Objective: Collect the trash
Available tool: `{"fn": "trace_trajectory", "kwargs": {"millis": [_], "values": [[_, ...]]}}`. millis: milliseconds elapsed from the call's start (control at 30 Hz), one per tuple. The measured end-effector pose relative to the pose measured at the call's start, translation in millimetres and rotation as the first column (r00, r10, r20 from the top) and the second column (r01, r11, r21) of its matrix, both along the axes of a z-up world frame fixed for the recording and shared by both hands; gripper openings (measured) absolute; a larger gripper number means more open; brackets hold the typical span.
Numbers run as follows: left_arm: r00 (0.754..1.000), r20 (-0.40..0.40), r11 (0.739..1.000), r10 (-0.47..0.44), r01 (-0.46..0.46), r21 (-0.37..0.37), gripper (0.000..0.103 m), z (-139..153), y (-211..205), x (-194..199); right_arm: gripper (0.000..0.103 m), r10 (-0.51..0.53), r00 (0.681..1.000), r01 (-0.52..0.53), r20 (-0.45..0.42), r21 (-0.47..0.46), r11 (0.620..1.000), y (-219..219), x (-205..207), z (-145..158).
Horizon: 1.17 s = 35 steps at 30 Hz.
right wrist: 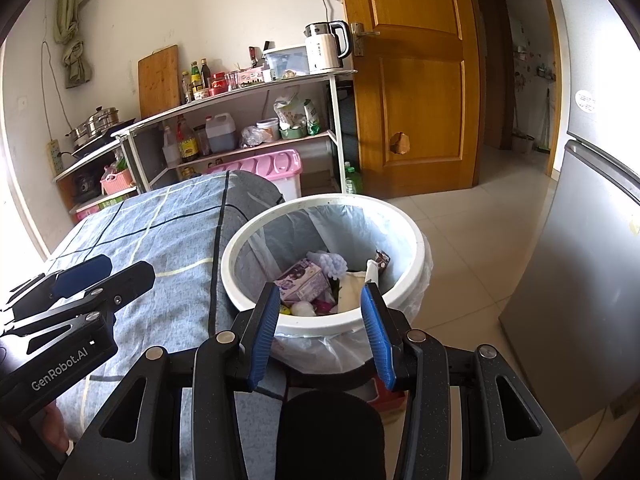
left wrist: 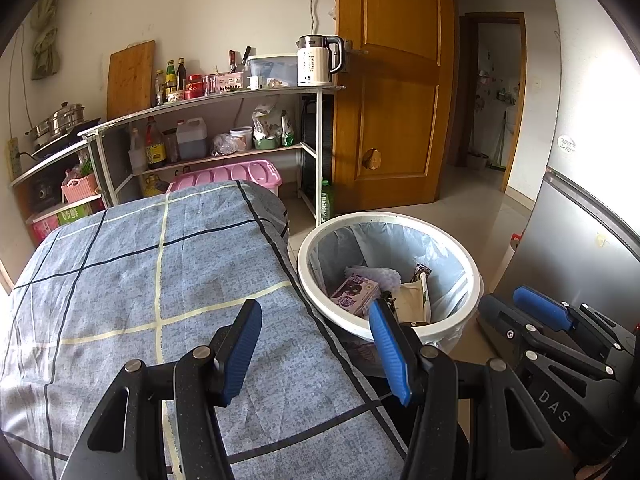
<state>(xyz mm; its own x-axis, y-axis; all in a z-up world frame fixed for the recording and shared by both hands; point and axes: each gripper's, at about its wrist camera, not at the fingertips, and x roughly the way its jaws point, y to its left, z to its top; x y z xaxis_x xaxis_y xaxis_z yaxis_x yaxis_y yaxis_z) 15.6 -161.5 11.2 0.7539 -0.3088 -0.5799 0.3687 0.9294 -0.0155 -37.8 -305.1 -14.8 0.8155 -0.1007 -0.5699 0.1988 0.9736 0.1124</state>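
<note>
Standing beside the checked blue cloth-covered table (right wrist: pixel 160 240), the round white plastic bin (right wrist: pixel 404 280) with thin liner holds light cartons and wrappers. Both the left gripper (left wrist: pixel 316 352) and right gripper (right wrist: pixel 320 332) are held wide apart, empty. The soft liner edge is judged slippery; its gathered rim should be pinched.

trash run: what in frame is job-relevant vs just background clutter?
Job:
- white bin, lined
- trash inside: purple carton
- left gripper and right gripper, both open and empty

Background:
- kettle
- cutting board
- pink tub
</note>
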Motion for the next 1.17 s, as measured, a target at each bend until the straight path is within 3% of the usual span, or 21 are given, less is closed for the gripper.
{"fn": "trace_trajectory", "kwargs": {"millis": [1167], "values": [[1.000,-0.020,1.000,-0.004,0.004,-0.001,0.056,-3.8,2.7,2.1,0.043,0.005,1.000,-0.005,-0.009,0.007,1.000,0.7,3.1,-4.0]]}}
